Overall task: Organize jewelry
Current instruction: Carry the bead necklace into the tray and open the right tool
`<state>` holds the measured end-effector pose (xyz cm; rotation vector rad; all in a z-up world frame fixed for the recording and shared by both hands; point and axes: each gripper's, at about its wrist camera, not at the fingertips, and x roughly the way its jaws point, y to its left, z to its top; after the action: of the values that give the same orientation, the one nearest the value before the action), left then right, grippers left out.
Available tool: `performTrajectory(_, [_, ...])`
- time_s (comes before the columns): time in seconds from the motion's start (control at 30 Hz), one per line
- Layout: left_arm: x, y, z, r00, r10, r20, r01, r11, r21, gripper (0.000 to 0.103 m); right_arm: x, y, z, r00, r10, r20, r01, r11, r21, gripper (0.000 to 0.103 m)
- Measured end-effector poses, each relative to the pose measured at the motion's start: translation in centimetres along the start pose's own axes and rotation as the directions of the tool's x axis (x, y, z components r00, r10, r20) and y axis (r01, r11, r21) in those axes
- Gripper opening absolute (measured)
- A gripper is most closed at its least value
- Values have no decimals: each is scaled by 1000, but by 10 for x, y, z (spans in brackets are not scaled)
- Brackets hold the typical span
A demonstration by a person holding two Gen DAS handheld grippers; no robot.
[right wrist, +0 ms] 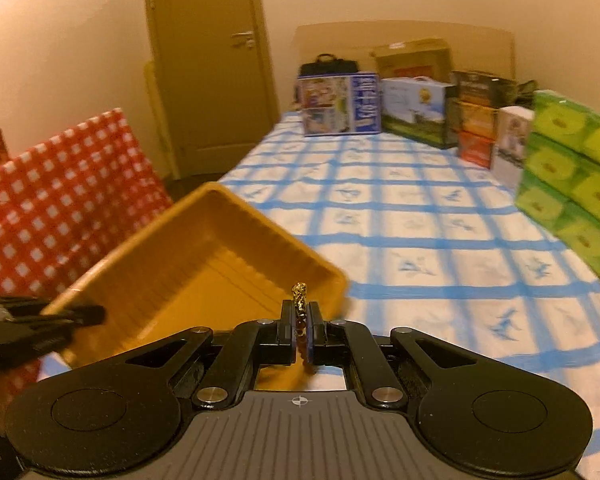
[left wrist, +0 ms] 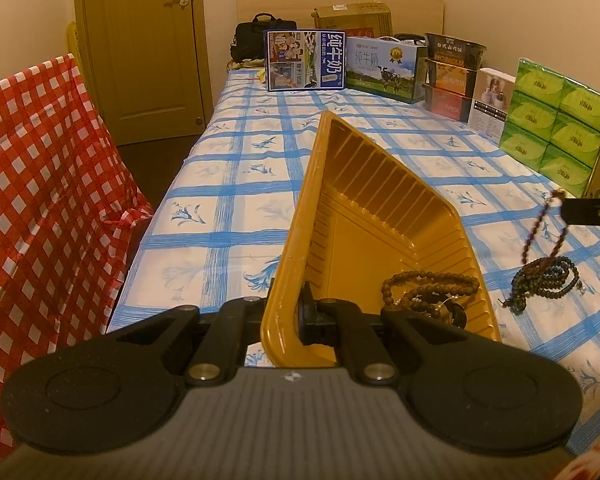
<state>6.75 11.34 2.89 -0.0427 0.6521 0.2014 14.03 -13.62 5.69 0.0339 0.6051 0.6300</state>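
Yellow plastic tray point(left wrist: 364, 216), ribbed walls, is clamped by its near rim in the left gripper point(left wrist: 288, 320): jaws closed on the wall, one finger outside, one inside. Tray's long axis runs straight ahead of the jaws, far corner pointing away toward the boxes at the head of the bed point(left wrist: 236, 184); it looks tilted, right side lower, but how far the base is off the bed I cannot tell. Brown bead strands point(left wrist: 428, 292) lie coiled in the tray's near right corner, just right of the inner finger. Right gripper point(right wrist: 300, 332) has its jaws closed on a bead strand point(right wrist: 299, 312): the gold end piece pokes up above the fingertips, beads sit between the pads. In the left wrist view that strand point(left wrist: 540, 236) hangs near vertical from the right gripper point(left wrist: 588, 210), lower end touching a pile of dark bead bracelets point(left wrist: 544, 280) on the bed, right of the tray and apart from it. From the right wrist view the tray point(right wrist: 204, 264) is ahead-left of the jaws, with the left gripper point(right wrist: 40, 324) at its left edge. Blue-check sheet covers the bed; a red-check cloth point(left wrist: 40, 200) is off to the left.
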Motion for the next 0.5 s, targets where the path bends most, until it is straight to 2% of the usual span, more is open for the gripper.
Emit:
performTrajectory(0.23, [0,0,0,1000,0,0,0,1000,0,6,26,35,5,995,98,-31,-99,995,-28,5])
performTrajectory(0.5, [0,0,0,1000,0,-1,0,1000,1,6,56,55,-2,986,140,-89,-145,988,-61,5])
